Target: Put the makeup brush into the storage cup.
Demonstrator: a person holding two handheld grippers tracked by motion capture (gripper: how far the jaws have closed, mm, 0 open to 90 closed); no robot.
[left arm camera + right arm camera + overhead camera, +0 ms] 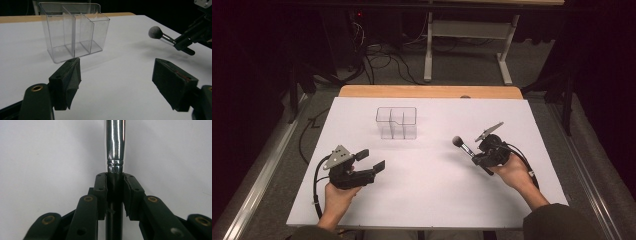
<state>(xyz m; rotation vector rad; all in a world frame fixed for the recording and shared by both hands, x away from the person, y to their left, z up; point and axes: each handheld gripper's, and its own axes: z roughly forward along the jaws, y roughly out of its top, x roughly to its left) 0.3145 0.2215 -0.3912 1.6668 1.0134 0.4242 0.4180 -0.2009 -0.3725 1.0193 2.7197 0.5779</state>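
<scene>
We take the clear organizer (396,122) as our landmark on the white surface (432,200). To its right and nearer to us, we hold the right tongs (474,156) clenched on the black handle of a makeup brush (462,145); the brush is lifted off the surface, its round head (155,32) pointing toward the organizer but well apart from it. In front of the organizer and to its left, our left tongs (371,161) stand released, jaws wide with nothing between them.
</scene>
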